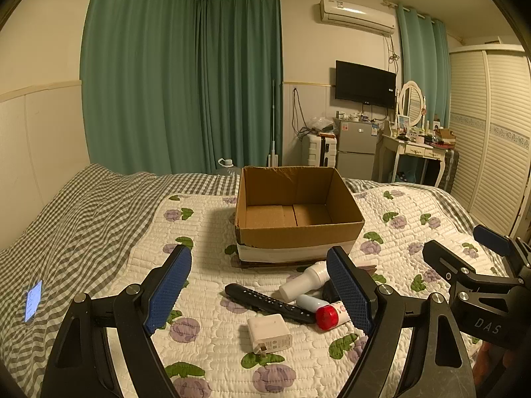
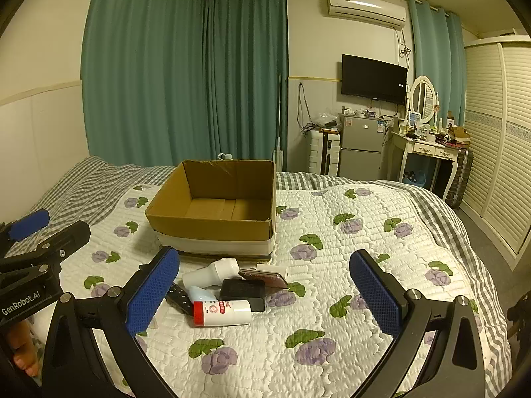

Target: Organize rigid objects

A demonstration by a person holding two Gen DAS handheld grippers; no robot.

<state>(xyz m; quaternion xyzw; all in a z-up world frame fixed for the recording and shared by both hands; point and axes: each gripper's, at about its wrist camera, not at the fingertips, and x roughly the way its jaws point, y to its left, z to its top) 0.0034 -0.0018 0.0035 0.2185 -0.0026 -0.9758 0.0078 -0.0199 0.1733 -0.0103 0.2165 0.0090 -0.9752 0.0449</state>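
An open cardboard box [image 1: 298,235] [image 2: 212,229] stands empty on the quilted bed. In front of it lies a cluster: black remote [image 1: 265,301] [image 2: 177,295], white charger plug [image 1: 268,333], white bottle [image 1: 303,282] [image 2: 212,273], white tube with a red cap [image 1: 332,315] [image 2: 222,313], light blue item [image 1: 310,300] [image 2: 202,293], black box [image 2: 244,293], pinkish flat item [image 2: 265,278]. My left gripper [image 1: 262,295] is open above the cluster. My right gripper [image 2: 265,295] is open, right of the cluster, also showing in the left wrist view [image 1: 464,248].
A lit phone [image 1: 33,300] lies on the checked blanket at left. Green curtains, a fridge [image 1: 356,147], a dressing table [image 1: 418,149] and a wardrobe [image 2: 497,132] stand beyond the bed. The bed's right edge drops to the floor.
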